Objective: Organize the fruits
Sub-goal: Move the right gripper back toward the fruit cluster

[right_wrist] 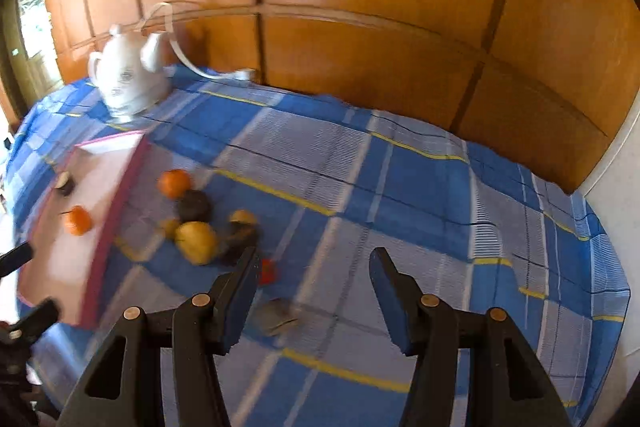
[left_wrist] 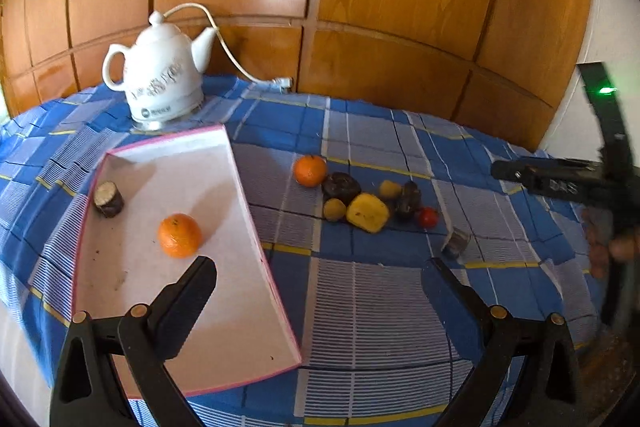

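The sorting is looking barely begun; the pink-rimmed tray [left_wrist: 256,227], sitting at about nine o'clock of the left wrist view, is holding only two things, an orange [left_wrist: 180,235] near its middle and a dark cut stub [left_wrist: 109,199] toward its ten-o'clock corner, well apart from each other; I judge most of the work to be still waiting. The loose cluster [left_wrist: 362,199] is lying on the checked cloth [left_wrist: 380,307] just right of the tray, near the centre: a second orange [left_wrist: 310,170], a dark round fruit [left_wrist: 341,187], a big yellow fruit [left_wrist: 367,212], a small red one [left_wrist: 428,217] and a few more. The left gripper [left_wrist: 320,267] is hanging with jaws wide and empty, one finger over the tray; the right gripper [right_wrist: 312,259] is hovering at six o'clock of the cluster, jaws parted, gripping nothing.
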`<state>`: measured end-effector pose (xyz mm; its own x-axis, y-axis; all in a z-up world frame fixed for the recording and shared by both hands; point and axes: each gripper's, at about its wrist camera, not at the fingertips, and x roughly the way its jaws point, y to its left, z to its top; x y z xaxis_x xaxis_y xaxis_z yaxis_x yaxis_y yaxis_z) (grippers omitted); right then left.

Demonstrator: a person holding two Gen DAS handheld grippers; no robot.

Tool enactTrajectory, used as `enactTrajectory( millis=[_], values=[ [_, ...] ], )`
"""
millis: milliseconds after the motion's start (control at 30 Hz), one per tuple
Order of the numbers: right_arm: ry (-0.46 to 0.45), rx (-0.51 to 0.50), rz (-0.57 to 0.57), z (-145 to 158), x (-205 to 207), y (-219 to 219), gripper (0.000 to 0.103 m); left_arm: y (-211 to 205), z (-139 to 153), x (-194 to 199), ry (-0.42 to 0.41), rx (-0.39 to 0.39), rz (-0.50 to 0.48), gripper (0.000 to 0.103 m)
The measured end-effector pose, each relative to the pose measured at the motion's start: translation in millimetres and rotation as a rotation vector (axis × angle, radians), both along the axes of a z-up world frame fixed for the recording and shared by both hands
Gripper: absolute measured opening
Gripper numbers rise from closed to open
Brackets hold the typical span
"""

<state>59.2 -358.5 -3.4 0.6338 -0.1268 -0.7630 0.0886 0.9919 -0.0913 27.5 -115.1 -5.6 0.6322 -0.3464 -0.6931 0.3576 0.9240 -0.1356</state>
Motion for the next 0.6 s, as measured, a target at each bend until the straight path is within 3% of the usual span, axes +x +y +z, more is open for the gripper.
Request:
enactTrajectory(
  millis=[100, 167, 267, 367, 600],
  values=[
    [0.010, 0.069, -0.044, -18.7, 6.7, -26.6, 0.057, -5.3, -1.7, 1.3, 0.005, 0.042, -0.014, 0.103],
    [0.073, 0.137, -0.095, -31.2, 11.3, -41.9, 0.057, -7.9, -2.5, 2.7, -0.002, 0.070, -0.013, 0.103],
    [0.069, 0.148, -0.108, -30.1, 12.0, -48.0, 0.057, -12.8, -5.8, 10.1, 0.011, 0.109, -0.010, 0.102],
    [0.073, 0.192, -0.095, -29.8, 11.9, -47.5, 0.057, -16.3, -10.6, 21.4, 0.053, 0.109, -0.007, 0.096],
    [0.080, 0.171, -0.062, -27.8, 13.4, -37.3, 0.057, -23.6, -16.5, 46.9, 0.102, 0.126, -0.017, 0.077]
  ],
)
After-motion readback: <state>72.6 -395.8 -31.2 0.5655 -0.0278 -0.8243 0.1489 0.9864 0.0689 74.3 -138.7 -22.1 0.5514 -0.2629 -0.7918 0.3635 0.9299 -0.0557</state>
